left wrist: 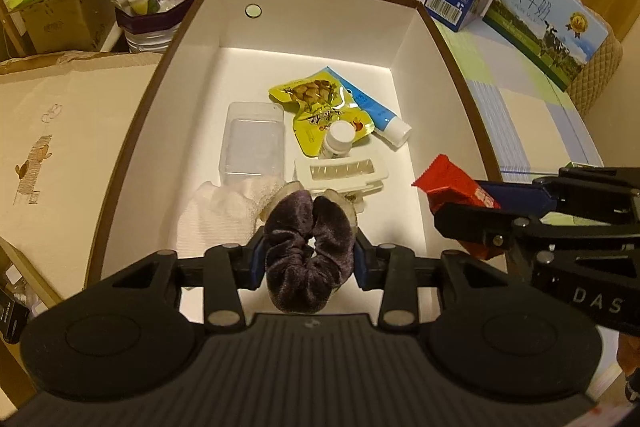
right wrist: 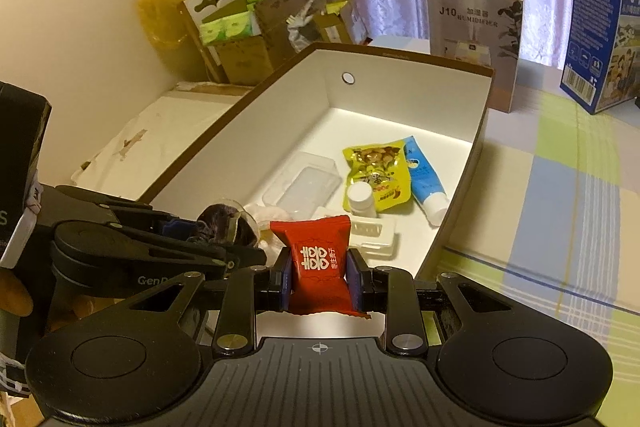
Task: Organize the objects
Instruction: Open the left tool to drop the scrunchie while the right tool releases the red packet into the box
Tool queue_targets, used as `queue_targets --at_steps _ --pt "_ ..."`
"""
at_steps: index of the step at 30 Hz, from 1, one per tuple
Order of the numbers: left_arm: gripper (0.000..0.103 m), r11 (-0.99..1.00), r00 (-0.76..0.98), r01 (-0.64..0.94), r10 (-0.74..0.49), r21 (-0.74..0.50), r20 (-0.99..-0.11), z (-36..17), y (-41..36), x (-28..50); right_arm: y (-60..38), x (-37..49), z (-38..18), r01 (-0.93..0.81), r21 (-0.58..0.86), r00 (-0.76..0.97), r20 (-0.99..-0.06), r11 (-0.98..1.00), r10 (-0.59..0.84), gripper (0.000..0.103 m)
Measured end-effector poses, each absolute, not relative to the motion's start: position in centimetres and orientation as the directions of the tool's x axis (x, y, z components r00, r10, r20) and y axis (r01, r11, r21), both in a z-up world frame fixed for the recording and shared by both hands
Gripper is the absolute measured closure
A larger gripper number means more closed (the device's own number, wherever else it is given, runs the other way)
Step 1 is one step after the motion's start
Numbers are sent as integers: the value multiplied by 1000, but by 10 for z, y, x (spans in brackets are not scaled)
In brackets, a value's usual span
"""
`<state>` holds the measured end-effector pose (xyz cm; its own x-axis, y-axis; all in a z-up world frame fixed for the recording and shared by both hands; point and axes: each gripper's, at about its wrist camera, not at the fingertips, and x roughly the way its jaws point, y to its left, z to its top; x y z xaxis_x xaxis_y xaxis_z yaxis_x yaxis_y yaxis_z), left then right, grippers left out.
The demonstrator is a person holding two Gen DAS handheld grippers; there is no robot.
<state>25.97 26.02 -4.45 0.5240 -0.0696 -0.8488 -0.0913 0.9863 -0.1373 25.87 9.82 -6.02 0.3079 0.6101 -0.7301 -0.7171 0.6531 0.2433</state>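
Velvet gathered into soft folds, the dark purple scrunchie (left wrist: 310, 247) sits clenched between the blue pads of the left gripper (left wrist: 309, 259), hanging over the near end of the open box (left wrist: 132, 131). At about three o'clock from it the right gripper (right wrist: 319, 277) grasps a red candy packet (right wrist: 318, 259), glossy and crinkled, pillow-shaped with a serrated end and white characters on its face; this packet hangs over the box's near right corner.

Judging from the task, the step in hand is setting both items down inside the box. To do it well, each gripper would lower toward a bare patch of the white floor before releasing, since the scrunchie is limp and will slump where it falls, while the slick packet may slide or tip against the wall.

Just beyond the scrunchie, at twelve o'clock, lies a white plastic tray (left wrist: 342, 171) with ribbed slots, rigid and flat. At eleven o'clock a knitted white cloth (left wrist: 224, 207) lies crumpled, and past it a clear lidded plastic container (left wrist: 254, 141). A small white bottle (left wrist: 338, 141) rests on a shiny yellow snack pouch (left wrist: 320, 107), and a blue-and-white tube (left wrist: 380, 115) lies at one o'clock, its cap toward the right wall. The box is stiff card, brown outside, matte white inside, standing on a checked surface (right wrist: 560, 187).
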Motion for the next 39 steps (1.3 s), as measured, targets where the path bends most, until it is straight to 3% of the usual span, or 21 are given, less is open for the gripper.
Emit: queue_targets --at_steps 4,6,24,31,39 --pt "52 985 525 -89 -78 -146 -848 -45 262 263 97 262 -61 -709 250 307 -732 660 608 78" --pt "42 986 528 -87 -75 -141 -846 -43 263 263 97 262 -61 -708 251 306 -734 660 607 78" --pt "22 987 536 -127 -12 -95 -844 -34 276 259 105 265 -65 -713 258 311 -718 652 623 77" --pt "15 986 552 -142 6 -87 -834 -28 280 253 101 262 -58 -714 234 357 -690 660 630 53" --pt "11 986 555 -152 26 -71 -831 -22 281 241 89 254 -49 -706 231 362 -694 669 622 50"
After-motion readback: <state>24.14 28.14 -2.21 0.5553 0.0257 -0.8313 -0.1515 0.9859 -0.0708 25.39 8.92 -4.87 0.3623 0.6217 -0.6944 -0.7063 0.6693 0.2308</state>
